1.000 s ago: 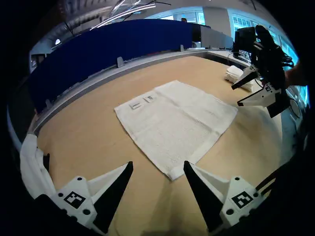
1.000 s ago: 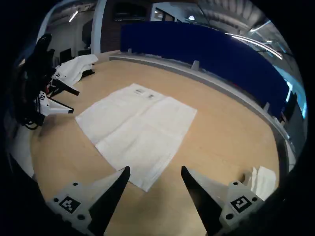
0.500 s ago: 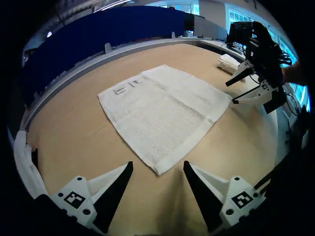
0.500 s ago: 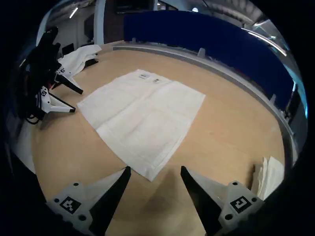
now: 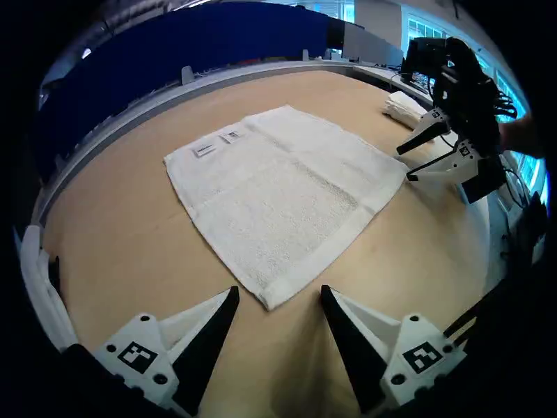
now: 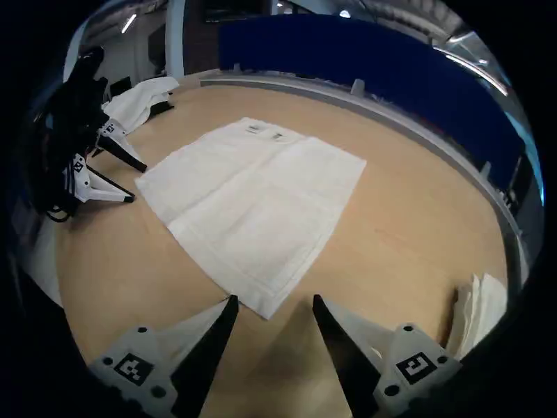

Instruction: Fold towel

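A white towel (image 5: 278, 184) lies flat and spread out on the wooden table (image 5: 125, 230), with two small labels near its far edge. In the left gripper view, my left gripper (image 5: 277, 294) is open, its fingertips either side of the towel's near corner. In the right gripper view, my right gripper (image 6: 273, 305) is open at another near corner of the towel (image 6: 254, 195). The right gripper (image 5: 404, 164) appears far right in the left gripper view, at the towel's corner. The left gripper (image 6: 137, 183) appears at the left of the right gripper view, held by a black-gloved hand.
A blue partition (image 5: 174, 49) runs along the table's far edge. A stack of folded white cloths (image 5: 407, 110) sits at the far right, seen also as a stack (image 6: 480, 313) in the right gripper view. A loose white cloth (image 6: 139, 104) lies far left.
Both grippers have moved down and closer to the towel's near corners. Each corner now sits between the open fingertips. The towel has not moved.
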`<action>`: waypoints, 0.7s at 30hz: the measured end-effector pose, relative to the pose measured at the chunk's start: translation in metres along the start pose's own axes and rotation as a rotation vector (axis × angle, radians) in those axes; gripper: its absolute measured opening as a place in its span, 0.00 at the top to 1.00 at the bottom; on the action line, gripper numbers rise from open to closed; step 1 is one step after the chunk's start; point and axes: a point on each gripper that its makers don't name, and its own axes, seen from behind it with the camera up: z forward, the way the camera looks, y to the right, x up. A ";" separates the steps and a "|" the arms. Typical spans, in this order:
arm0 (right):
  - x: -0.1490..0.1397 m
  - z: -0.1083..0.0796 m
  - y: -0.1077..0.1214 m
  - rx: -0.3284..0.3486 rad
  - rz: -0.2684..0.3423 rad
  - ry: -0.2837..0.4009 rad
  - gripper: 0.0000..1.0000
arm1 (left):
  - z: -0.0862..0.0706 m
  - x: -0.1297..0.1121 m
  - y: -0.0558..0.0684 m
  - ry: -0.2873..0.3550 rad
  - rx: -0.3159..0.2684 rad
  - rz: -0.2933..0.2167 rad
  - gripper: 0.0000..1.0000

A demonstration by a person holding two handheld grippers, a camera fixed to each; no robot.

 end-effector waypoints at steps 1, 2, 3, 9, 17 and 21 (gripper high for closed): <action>0.000 0.000 -0.001 0.002 0.001 0.000 0.23 | 0.000 0.000 0.000 -0.001 0.000 0.001 0.17; 0.000 0.001 -0.001 0.005 0.002 -0.001 0.25 | 0.000 0.000 0.000 -0.002 -0.001 0.002 0.19; -0.001 0.001 -0.002 0.008 0.003 -0.002 0.27 | 0.000 0.000 0.000 -0.004 -0.001 0.003 0.20; -0.002 0.002 -0.005 0.020 0.012 -0.006 0.33 | -0.001 -0.001 0.001 -0.020 -0.004 0.002 0.27; -0.002 0.000 -0.005 0.028 0.032 -0.012 0.45 | -0.002 -0.001 -0.003 -0.034 -0.003 0.001 0.37; -0.003 -0.001 -0.005 0.029 0.036 -0.015 0.58 | -0.002 -0.001 -0.002 -0.036 0.000 0.001 0.44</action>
